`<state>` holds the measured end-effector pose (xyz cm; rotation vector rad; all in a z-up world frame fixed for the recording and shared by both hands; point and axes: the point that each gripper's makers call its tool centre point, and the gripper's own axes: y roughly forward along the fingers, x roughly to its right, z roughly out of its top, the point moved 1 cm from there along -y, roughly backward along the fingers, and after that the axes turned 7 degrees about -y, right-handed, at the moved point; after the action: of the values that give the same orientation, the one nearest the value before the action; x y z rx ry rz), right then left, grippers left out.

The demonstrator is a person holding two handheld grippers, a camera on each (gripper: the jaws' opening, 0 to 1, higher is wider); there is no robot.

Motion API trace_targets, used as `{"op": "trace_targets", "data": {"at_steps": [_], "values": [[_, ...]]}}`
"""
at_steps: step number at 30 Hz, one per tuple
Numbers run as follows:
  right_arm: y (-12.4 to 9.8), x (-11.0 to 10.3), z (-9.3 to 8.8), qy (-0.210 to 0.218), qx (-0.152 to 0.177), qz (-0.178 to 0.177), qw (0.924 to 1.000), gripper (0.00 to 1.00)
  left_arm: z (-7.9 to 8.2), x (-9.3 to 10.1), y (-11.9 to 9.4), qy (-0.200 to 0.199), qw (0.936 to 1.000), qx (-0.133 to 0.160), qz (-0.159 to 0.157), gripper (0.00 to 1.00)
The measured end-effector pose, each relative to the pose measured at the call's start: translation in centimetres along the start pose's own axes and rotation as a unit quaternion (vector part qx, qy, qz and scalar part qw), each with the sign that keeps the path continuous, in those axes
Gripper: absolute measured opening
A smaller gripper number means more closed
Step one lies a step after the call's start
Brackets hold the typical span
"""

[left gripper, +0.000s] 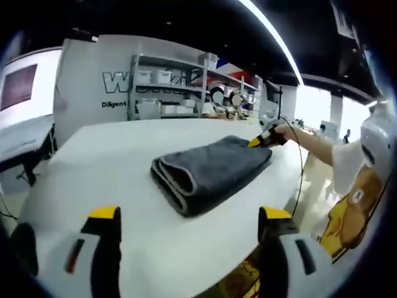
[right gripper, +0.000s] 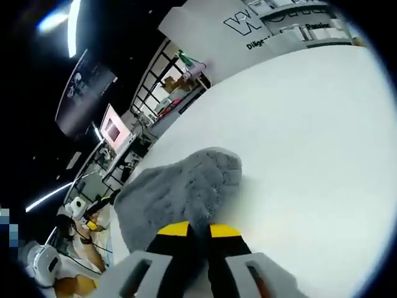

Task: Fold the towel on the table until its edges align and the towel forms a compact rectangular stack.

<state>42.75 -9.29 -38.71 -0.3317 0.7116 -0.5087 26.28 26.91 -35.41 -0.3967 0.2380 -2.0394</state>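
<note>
Lying mid-table (left gripper: 93,161), folded grey towel (left gripper: 211,171), long axis 10-to-4. Right gripper (right gripper: 198,233) clamped on far corner; left gripper (left gripper: 189,217) open, well short, towel at 12.

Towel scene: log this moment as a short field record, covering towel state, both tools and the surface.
towel: grey towel, folded into a thick layered stack, lying flat
surface: white table
left tool: left tool, open, held back from the towel, touching nothing
right tool: right tool, shut on the towel's far edge
fold status: compact, roughly rectangular; edge alignment cannot be fully judged
</note>
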Motion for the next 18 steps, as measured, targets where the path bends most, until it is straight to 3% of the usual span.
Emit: {"op": "trace_targets", "data": {"at_steps": [8,14,18], "values": [[-4.4,3.8,1.2,0.0,0.014,-0.062,0.998,0.08,0.1,0.2,0.2,0.001,1.0,-0.002,-0.002,0.96],[-9.3,6.8,0.7,0.011,0.03,-0.115,0.9929,0.08,0.0,0.4,0.3,0.003,1.0,-0.005,-0.002,0.96],[-11.6,7.7,0.1,0.031,0.045,-0.123,0.9909,0.08,0.2,0.6,0.6,0.005,1.0,-0.005,-0.005,0.96]]}}
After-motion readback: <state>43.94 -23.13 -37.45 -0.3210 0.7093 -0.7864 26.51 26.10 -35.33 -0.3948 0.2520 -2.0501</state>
